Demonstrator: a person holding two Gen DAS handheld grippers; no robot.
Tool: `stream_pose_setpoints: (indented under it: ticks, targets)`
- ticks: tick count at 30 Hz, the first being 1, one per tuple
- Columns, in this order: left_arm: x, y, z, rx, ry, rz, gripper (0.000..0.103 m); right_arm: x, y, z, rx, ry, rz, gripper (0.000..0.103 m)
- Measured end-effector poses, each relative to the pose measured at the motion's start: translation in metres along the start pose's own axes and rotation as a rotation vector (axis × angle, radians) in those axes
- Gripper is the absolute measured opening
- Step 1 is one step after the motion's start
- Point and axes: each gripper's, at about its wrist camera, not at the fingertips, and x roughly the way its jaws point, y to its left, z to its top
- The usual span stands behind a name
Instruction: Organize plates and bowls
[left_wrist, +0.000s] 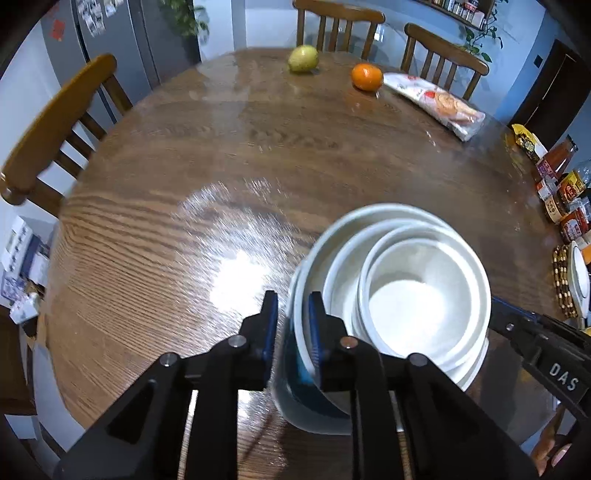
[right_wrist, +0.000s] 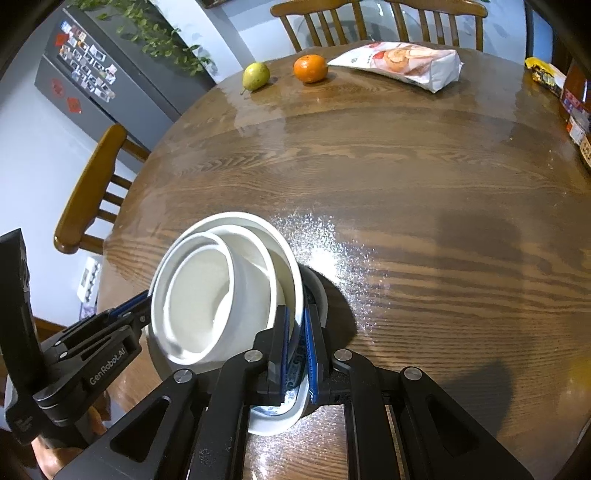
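From the left, the left claw (left_wrist: 291, 314) straddles the rim of the biggest bowl (left_wrist: 314, 266) at about nine o'clock on the stack of white bowls (left_wrist: 417, 295) — its jaws stand narrow, with a small gap on the outer side, so it looks slack rather than gripping. The stack sits near the front edge of the desk (left_wrist: 258, 147), smaller bowls nested inside. At about three o'clock the right claw (right_wrist: 297, 343) is pinched on the opposite rim. Nesting looks done, and I see no plates. Far off around twelve o'clock lie a pear (left_wrist: 303, 58), an orange (left_wrist: 366, 76) and a snack bag (left_wrist: 436, 101) — untouched.
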Motion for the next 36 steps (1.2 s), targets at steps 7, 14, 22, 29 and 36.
stream_pose_setpoints:
  ticks: [7, 14, 22, 29, 36]
  targets:
    - [-0.013, -0.001, 0.004, 0.008, -0.054, 0.001, 0.038, -0.018, 0.003, 0.003, -0.019, -0.052, 0.003, 0.011]
    - [-0.023, 0.002, 0.0, 0.006, -0.079, 0.007, 0.057, -0.03, 0.006, 0.001, -0.03, -0.078, -0.002, 0.011]
    - [-0.045, 0.003, -0.008, 0.04, -0.13, 0.013, 0.076, -0.049, 0.01, -0.01, -0.083, -0.101, -0.014, 0.052]
    - [-0.06, 0.005, -0.015, 0.054, -0.168, 0.017, 0.084, -0.061, 0.013, -0.025, -0.149, -0.141, -0.04, 0.084]
    - [-0.063, 0.008, -0.021, 0.045, -0.158, 0.014, 0.089, -0.054, 0.021, -0.043, -0.226, -0.119, -0.059, 0.087]
